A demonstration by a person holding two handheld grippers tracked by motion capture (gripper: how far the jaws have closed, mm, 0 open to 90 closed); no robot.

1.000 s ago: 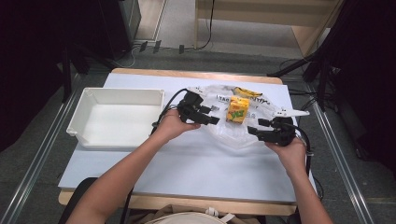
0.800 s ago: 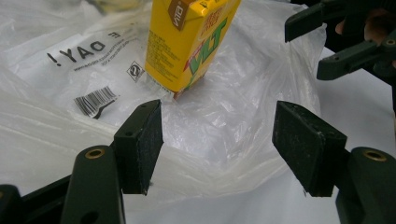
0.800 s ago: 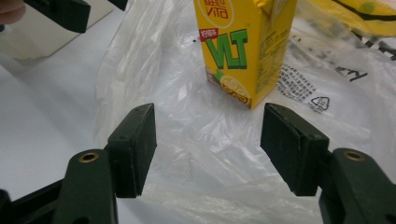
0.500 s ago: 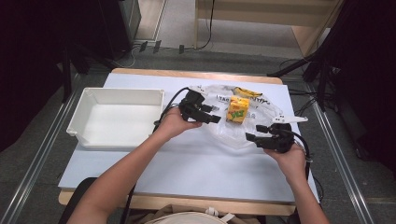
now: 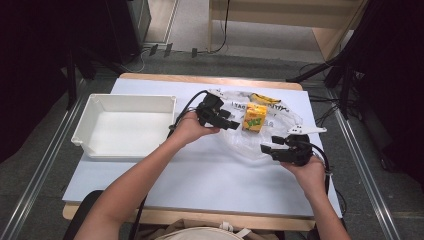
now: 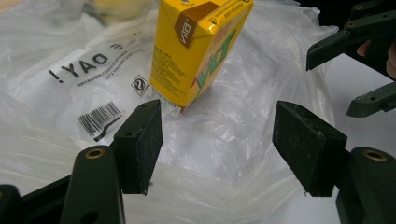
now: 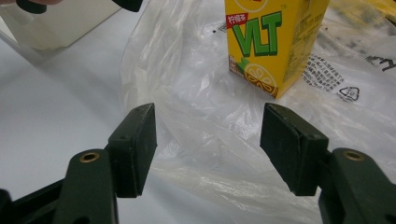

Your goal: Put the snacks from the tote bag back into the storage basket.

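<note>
A yellow drink carton (image 5: 255,117) stands upright on a crumpled clear plastic bag (image 5: 285,120) at the middle right of the table. My left gripper (image 5: 235,122) is just left of the carton, open, its jaws pointing at it with nothing between them. In the left gripper view the carton (image 6: 196,51) stands beyond the open left gripper (image 6: 217,140), over the bag (image 6: 224,158). My right gripper (image 5: 264,148) hovers at the bag's near edge, open and empty. In the right gripper view the carton (image 7: 268,42) stands ahead of the right gripper (image 7: 208,144), with bag film (image 7: 196,116) below.
A white empty tray (image 5: 90,132) sits on the table's left half. A yellow packet (image 5: 265,98) lies under the bag film behind the carton. Printed text and a barcode (image 6: 98,119) mark the bag. Cables trail from both grippers.
The right gripper has drawn back slightly toward the table's near edge, staying open. The left gripper and the carton have kept still.
</note>
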